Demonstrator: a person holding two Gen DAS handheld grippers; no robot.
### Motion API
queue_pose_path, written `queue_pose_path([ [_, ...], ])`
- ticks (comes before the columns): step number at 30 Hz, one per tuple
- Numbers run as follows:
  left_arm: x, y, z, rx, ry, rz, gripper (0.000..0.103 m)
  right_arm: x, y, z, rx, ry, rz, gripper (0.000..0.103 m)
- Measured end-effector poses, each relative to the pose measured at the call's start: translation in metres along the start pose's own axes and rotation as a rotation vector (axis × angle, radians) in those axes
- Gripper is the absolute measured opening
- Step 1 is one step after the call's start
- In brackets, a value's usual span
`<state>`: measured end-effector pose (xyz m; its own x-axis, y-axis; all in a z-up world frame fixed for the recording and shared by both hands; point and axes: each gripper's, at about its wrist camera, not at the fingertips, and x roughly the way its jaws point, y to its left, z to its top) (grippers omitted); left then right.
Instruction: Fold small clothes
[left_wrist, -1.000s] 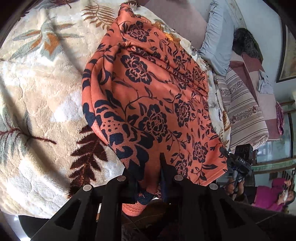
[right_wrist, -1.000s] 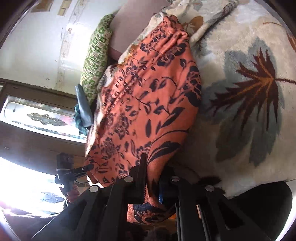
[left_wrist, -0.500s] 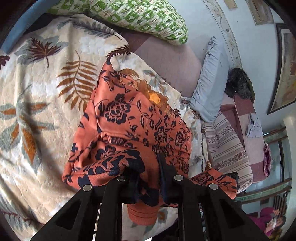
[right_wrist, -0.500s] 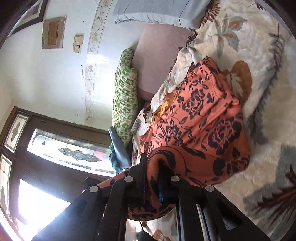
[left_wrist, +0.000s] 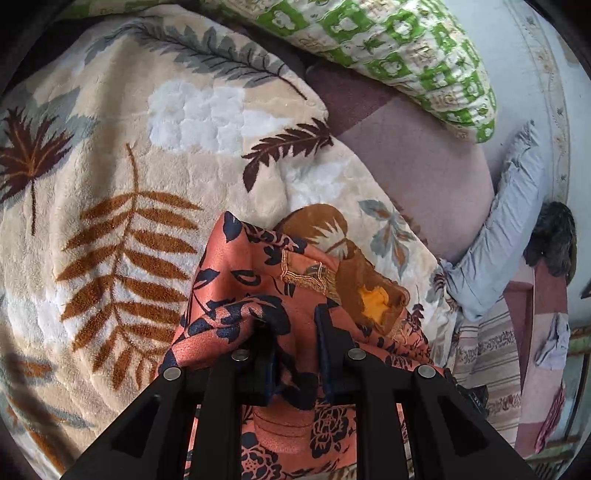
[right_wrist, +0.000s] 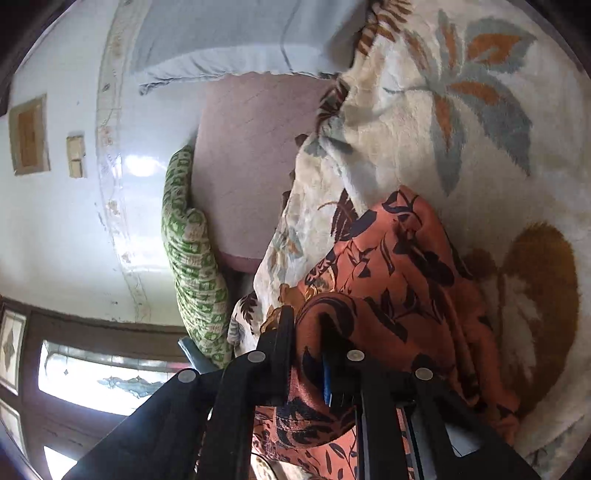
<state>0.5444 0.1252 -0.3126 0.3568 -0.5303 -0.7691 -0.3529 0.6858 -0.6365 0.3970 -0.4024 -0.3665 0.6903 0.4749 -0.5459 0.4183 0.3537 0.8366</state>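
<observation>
An orange garment with dark blue flowers (left_wrist: 258, 273) lies bunched on a cream leaf-patterned blanket (left_wrist: 129, 147). My left gripper (left_wrist: 295, 332) is shut on one folded edge of it, with cloth draped over both fingers. In the right wrist view the same garment (right_wrist: 399, 258) is doubled over on the blanket (right_wrist: 461, 129), and my right gripper (right_wrist: 308, 328) is shut on its other edge. A yellow-brown lining patch (left_wrist: 373, 299) shows near the garment's far end.
A green and white patterned pillow (left_wrist: 406, 48) and a pale blue pillow (left_wrist: 506, 229) lie at the far side, against a mauve sheet (left_wrist: 413, 155). A striped cloth (left_wrist: 491, 354) hangs at the right. A wall and a window (right_wrist: 92, 373) show in the right wrist view.
Both grippers have carried the garment's near edge forward over the rest of it, doubling it. Far less of the garment shows spread out, and more blanket and pillows have come into view.
</observation>
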Motion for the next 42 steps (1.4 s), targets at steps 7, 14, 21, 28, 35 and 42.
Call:
queue_pose_path([
  [7,0.004,0.001,0.038,-0.137,0.029,-0.105,0.027,0.018,-0.020,0.019,0.151,0.015,0.070,0.037],
  [14,-0.003,0.015,0.033,-0.123,0.027,-0.086,0.030,-0.004,-0.035,0.019,0.251,-0.019,0.152,0.038],
  [21,-0.038,0.013,0.023,-0.088,-0.030,-0.107,0.034,-0.019,-0.026,0.014,0.236,-0.031,0.220,0.053],
  [28,-0.016,-0.021,-0.030,0.208,0.079,-0.004,0.041,-0.021,0.000,0.021,0.087,0.047,-0.026,0.059],
  [35,0.026,-0.023,-0.055,0.241,0.157,0.013,0.041,-0.020,0.008,-0.009,0.011,0.185,0.029,0.068],
  [42,0.045,-0.029,-0.015,0.200,0.134,0.071,0.040,0.020,0.003,-0.005,-0.021,0.170,-0.032,0.069],
])
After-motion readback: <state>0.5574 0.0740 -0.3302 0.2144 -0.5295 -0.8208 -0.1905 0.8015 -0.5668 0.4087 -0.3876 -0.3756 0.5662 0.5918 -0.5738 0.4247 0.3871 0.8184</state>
